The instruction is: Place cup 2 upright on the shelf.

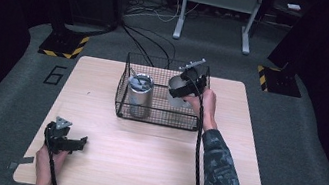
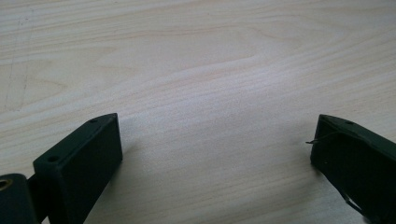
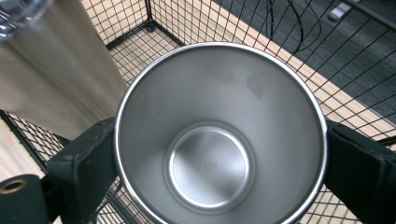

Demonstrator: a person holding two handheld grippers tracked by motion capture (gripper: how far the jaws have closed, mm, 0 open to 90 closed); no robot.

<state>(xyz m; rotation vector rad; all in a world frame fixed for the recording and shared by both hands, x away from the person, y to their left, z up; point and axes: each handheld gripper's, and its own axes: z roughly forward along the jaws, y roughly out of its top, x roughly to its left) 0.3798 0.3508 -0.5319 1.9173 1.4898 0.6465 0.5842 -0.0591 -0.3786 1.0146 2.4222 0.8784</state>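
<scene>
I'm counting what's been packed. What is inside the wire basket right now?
Two steel cups: a lidded cup at the left, and an empty open cup gripped by the right gripper. The wire basket floor beneath them is hidden.

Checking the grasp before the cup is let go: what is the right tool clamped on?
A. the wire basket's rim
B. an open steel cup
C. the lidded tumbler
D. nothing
B: the right tool has its jaws pressed against both sides of the open steel cup, inside the wire basket.
</scene>
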